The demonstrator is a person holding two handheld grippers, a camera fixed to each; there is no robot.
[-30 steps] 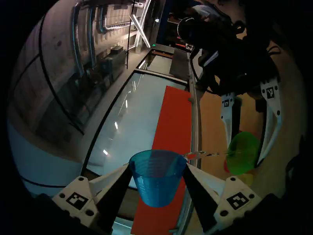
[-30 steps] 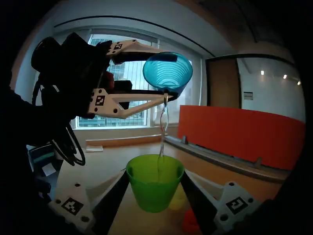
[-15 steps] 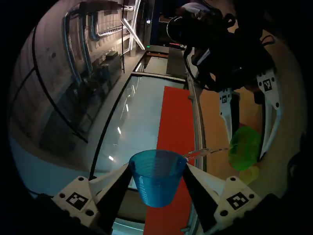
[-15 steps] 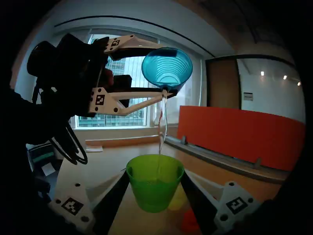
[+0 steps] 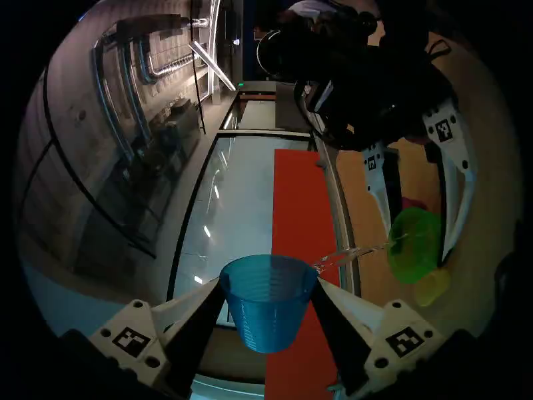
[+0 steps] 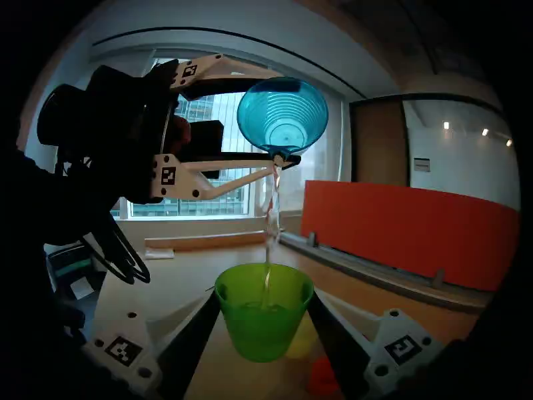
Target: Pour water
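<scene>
In the right gripper view, the left gripper [image 6: 283, 115] clamps a tilted blue cup [image 6: 285, 107] at twelve o'clock. A thin water stream [image 6: 269, 220] falls into the green cup [image 6: 264, 323] at six o'clock, which the right gripper [image 6: 264, 308] clamps.

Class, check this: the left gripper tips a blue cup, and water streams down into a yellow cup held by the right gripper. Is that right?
No. The right gripper view shows the right gripper holding a green cup, not yellow; the rest stands.
</scene>
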